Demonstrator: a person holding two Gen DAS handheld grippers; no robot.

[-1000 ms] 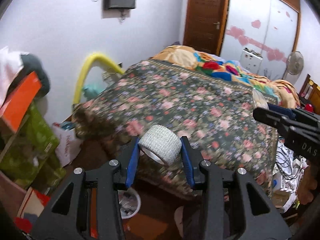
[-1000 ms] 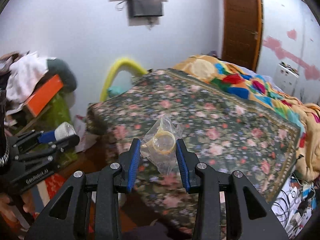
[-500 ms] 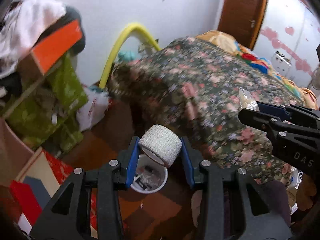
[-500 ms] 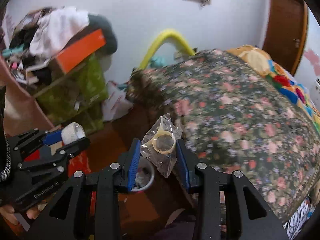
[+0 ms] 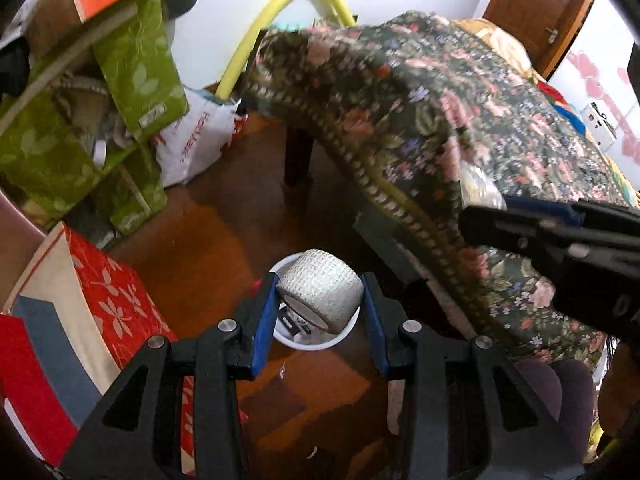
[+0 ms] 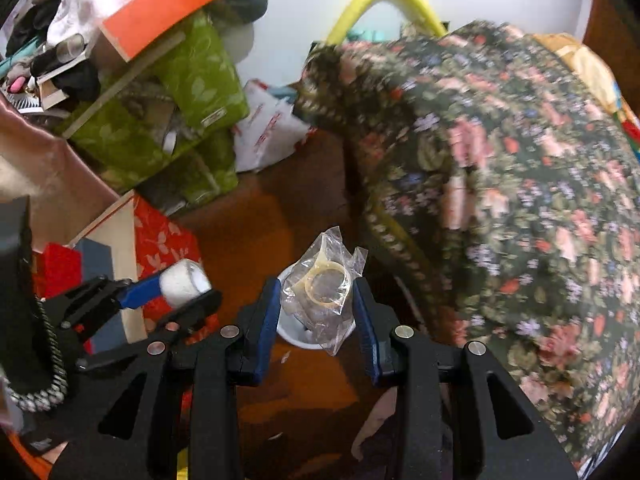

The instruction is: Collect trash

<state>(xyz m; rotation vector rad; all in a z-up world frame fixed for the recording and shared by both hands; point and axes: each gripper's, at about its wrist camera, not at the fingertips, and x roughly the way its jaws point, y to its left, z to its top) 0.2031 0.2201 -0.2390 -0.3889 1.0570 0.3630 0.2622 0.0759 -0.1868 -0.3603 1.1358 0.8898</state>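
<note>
My left gripper (image 5: 320, 300) is shut on a white gauze roll (image 5: 322, 290), held above a small white trash bin (image 5: 340, 336) on the brown floor; the bin holds some scraps. My right gripper (image 6: 316, 300) is shut on a clear plastic bag with a tape ring inside (image 6: 324, 284), also above the white bin (image 6: 296, 336). The right gripper shows at the right of the left wrist view (image 5: 560, 236). The left gripper with its roll (image 6: 184, 282) shows at the left of the right wrist view.
A bed with a dark floral cover (image 5: 460, 120) fills the right. Green fabric boxes (image 5: 80, 120), a white shopping bag (image 5: 192, 140) and a red floral box (image 5: 112, 304) crowd the left. A yellow hoop (image 5: 280, 4) leans at the wall.
Both grippers have swung down and left from the bed toward the floor. The white bin has come under both of them. Both still hold their items.
</note>
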